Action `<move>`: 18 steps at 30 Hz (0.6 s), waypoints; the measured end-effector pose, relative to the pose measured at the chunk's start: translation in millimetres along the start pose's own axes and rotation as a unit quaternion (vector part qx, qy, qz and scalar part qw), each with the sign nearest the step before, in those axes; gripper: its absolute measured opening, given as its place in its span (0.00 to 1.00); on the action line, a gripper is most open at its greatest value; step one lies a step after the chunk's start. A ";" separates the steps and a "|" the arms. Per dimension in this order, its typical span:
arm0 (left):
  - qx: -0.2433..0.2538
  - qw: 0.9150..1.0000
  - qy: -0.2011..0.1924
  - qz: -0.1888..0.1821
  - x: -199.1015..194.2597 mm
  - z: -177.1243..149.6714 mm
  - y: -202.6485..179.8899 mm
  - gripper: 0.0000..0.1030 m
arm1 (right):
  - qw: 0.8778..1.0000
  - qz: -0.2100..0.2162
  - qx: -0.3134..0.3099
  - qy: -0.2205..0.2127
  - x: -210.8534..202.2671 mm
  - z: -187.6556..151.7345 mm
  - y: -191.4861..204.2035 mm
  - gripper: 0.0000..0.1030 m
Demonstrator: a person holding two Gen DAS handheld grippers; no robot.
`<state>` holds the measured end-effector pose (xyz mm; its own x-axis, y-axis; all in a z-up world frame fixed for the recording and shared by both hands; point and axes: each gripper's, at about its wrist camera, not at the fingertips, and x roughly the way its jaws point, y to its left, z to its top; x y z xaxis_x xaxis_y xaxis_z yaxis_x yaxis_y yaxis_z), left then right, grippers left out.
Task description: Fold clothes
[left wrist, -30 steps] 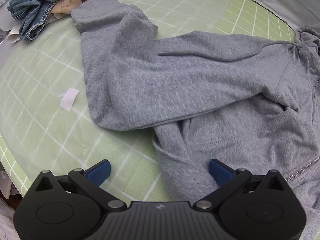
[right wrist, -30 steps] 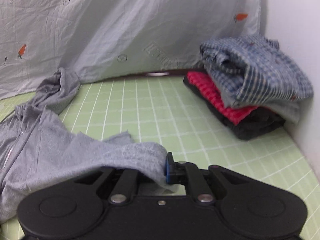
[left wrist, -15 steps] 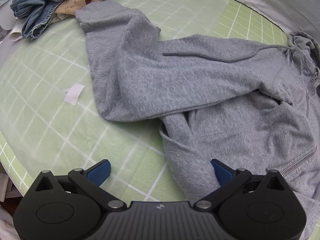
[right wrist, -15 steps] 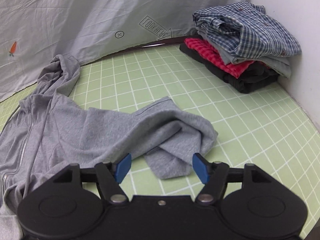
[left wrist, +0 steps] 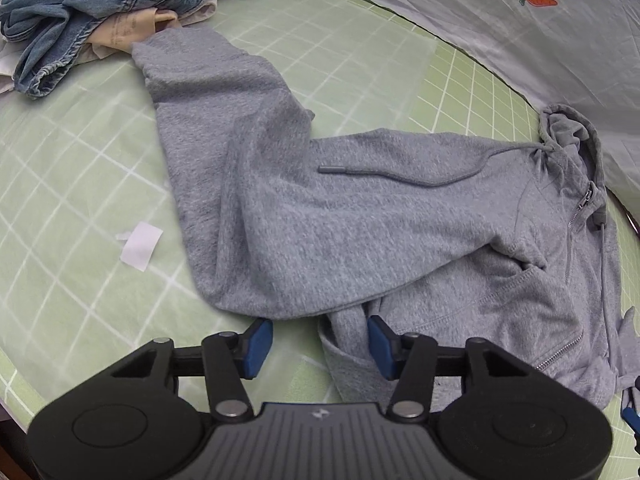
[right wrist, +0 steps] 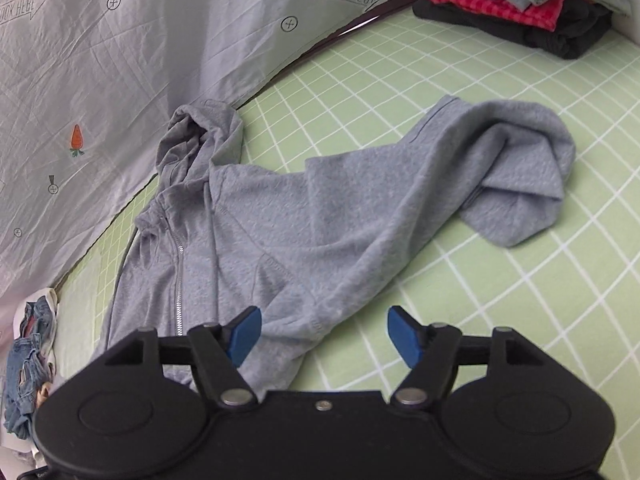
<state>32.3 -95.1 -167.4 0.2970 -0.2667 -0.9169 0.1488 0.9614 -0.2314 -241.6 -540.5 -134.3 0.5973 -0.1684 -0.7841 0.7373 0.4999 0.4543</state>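
Grey zip hoodie (left wrist: 360,216) lies spread on my green grid mat (left wrist: 60,200), sleeves out, nothing folded yet. L gripper (left wrist: 320,340) closing round hem corner; R gripper (right wrist: 324,336) closing too, not pinching.

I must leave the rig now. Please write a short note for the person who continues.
Left hand-held gripper: closing around the grey hoodie hem corner, not pinched yet.
Right hand-held gripper: closing, holds nothing, low over the other hem side.
Hoodie: flat on the green mat, zipped, both sleeves spread out.
Done: folded stack in the corner.
Left: fold the hoodie, then the jeans pile.
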 end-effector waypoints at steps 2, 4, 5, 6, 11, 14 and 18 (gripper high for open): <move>0.015 1.000 0.003 -0.002 3.1 2.3 -1.0 0.48 | 1.000 0.006 0.000 0.013 13.3 -2.2 8.7 0.58; 0.029 1.000 0.006 -0.002 4.6 5.2 -3.0 0.48 | 1.000 0.000 -0.006 0.019 24.8 -2.1 16.0 0.56; 0.034 0.999 0.007 -0.001 5.5 7.0 -3.8 0.48 | 1.000 -0.004 -0.011 0.019 29.8 -1.7 18.9 0.56; 0.039 0.999 0.007 -0.001 6.3 8.8 -4.5 0.48 | 1.000 -0.008 -0.015 0.018 34.8 -1.2 21.8 0.56; 0.032 0.999 0.009 0.010 8.9 15.4 -5.5 0.49 | 0.997 -0.036 -0.060 0.013 50.6 11.2 32.5 0.32; 0.024 0.999 0.008 0.021 9.4 16.4 -7.7 0.49 | 0.997 -0.035 -0.073 0.007 59.8 23.2 30.1 0.15; 0.003 0.999 0.001 0.037 9.6 19.5 -6.9 0.49 | 0.994 -0.029 -0.105 0.004 77.6 52.5 28.4 0.13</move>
<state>52.5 -105.6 -168.2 0.3062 -0.1942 -0.9320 0.1313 0.9782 -0.1607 -157.7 -583.9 -160.1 0.5526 -0.1967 -0.8099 0.6882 0.6558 0.3103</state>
